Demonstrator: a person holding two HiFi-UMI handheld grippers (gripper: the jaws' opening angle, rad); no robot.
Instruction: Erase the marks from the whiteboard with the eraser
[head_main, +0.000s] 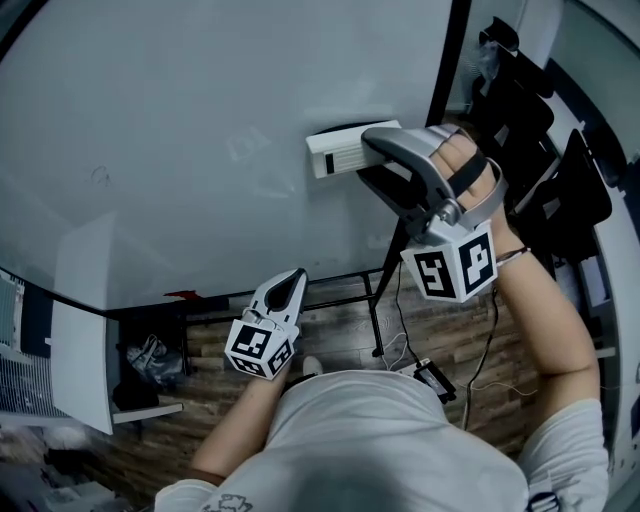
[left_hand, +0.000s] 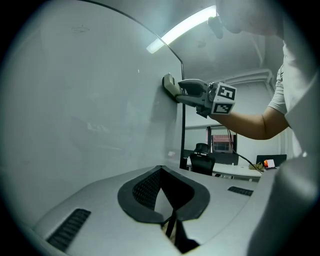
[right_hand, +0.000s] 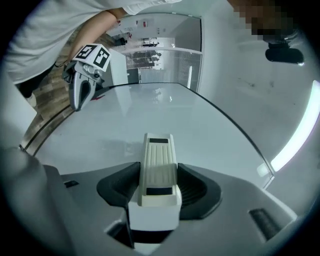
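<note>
The whiteboard (head_main: 200, 120) fills the upper left of the head view. My right gripper (head_main: 368, 158) is shut on a white ribbed eraser (head_main: 338, 150) and presses it flat against the board near its right edge. In the right gripper view the eraser (right_hand: 159, 167) sits between the two dark pads, pointing across the board (right_hand: 150, 115). Faint smudges (head_main: 245, 148) and a small faint mark (head_main: 100, 178) show on the board. My left gripper (head_main: 292, 285) hangs below the board's lower edge, shut on nothing. Its jaws (left_hand: 165, 195) meet; the eraser (left_hand: 170, 86) shows beyond.
A black stand post (head_main: 445, 60) runs along the board's right edge. Black office chairs (head_main: 540, 160) stand to the right. A white cabinet (head_main: 80, 390) and a dark bag (head_main: 145, 360) are at lower left on the wooden floor, and cables (head_main: 415, 350) trail below the board.
</note>
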